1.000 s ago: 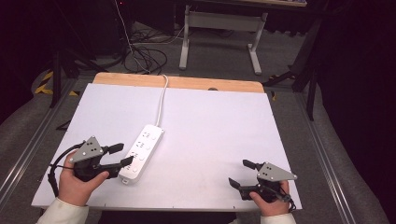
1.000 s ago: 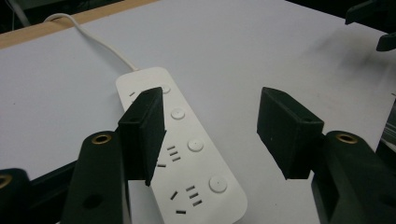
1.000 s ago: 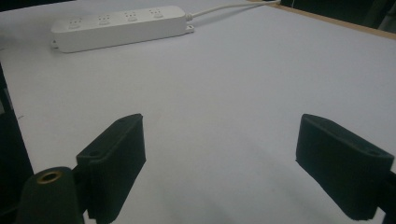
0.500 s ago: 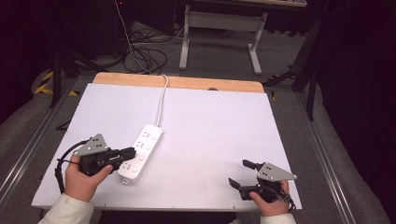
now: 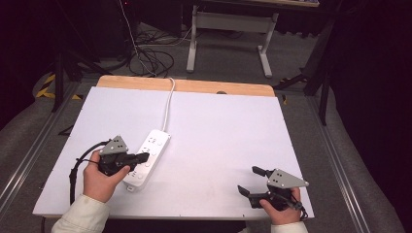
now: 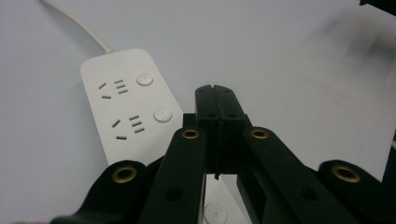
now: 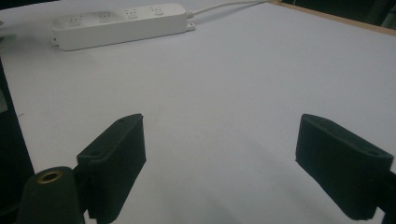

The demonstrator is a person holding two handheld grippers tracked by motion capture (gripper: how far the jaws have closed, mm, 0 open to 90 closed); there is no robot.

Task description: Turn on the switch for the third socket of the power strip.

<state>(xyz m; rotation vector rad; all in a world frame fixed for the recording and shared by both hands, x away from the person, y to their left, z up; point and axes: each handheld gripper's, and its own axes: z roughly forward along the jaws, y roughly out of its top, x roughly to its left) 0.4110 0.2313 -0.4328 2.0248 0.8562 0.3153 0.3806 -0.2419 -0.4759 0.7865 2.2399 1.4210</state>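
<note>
- High view: a white table (image 5: 228,141) with a wooden far edge is seen from above. A white power strip (image 5: 147,158) lies left of centre, set at a slant, with its cord (image 5: 168,104) led off over the far edge.
- High view: the left gripper (image 5: 142,158) is held in the left hand (image 5: 99,179) at the near left. Its jaws are pressed together and the tips are placed over the near half of the power strip; whether they touch it cannot be told.
- High view: the right gripper (image 5: 251,182) is held in the right hand (image 5: 282,213) at the near right edge, well apart from the strip, with its jaws spread.
- Left gripper view: the left gripper (image 6: 216,89) is seen clenched, jaws meeting with nothing between them. The power strip (image 6: 126,105) lies beneath and to the left, with two socket groups and round buttons shown.
- Right gripper view: the right gripper (image 7: 219,154) is seen released, with bare table between the two pads. The power strip (image 7: 121,25) lies far off at top left.
</note>
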